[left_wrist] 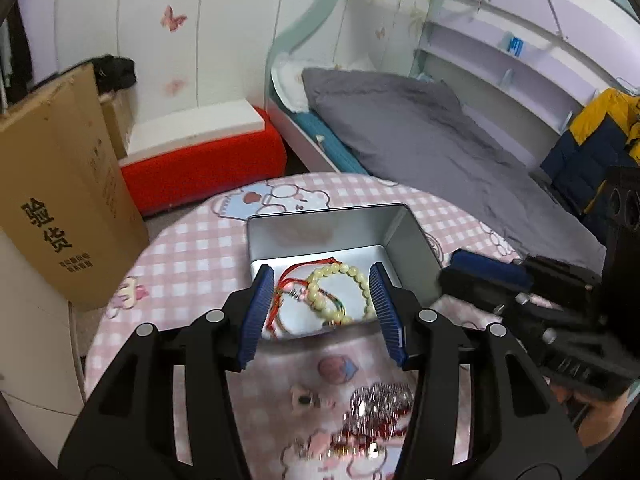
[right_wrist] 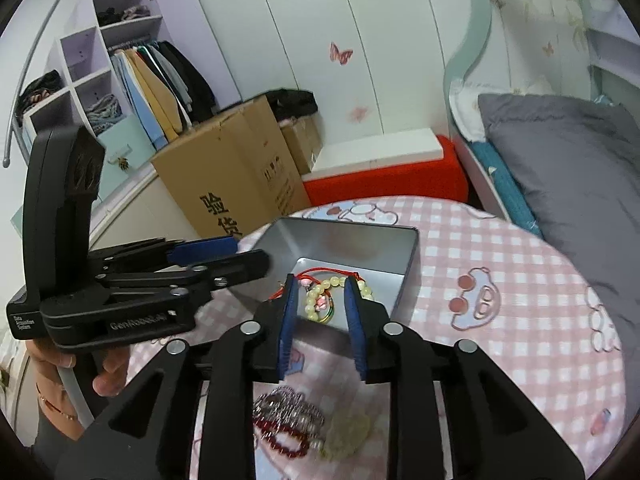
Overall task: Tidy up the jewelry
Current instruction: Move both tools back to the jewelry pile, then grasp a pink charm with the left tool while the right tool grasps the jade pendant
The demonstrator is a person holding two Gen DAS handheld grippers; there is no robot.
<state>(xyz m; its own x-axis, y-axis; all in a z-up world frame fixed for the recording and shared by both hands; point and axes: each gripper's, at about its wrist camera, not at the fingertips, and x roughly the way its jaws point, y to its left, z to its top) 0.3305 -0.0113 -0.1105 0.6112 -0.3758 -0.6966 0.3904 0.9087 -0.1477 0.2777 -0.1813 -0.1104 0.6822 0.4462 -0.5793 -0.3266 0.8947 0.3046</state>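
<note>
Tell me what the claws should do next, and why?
Probably the right claw, open and empty, should pull back and dip toward the red bead bracelet lying on the pink cloth. The tin already holds a pale bead bracelet, while this pile is outside it.

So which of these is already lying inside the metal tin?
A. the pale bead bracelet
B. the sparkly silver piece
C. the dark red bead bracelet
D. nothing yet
A: the pale bead bracelet lies on the floor of the metal tin with a red cord, while the dark red bead bracelet and the sparkly silver piece are still on the checked tablecloth.
</note>
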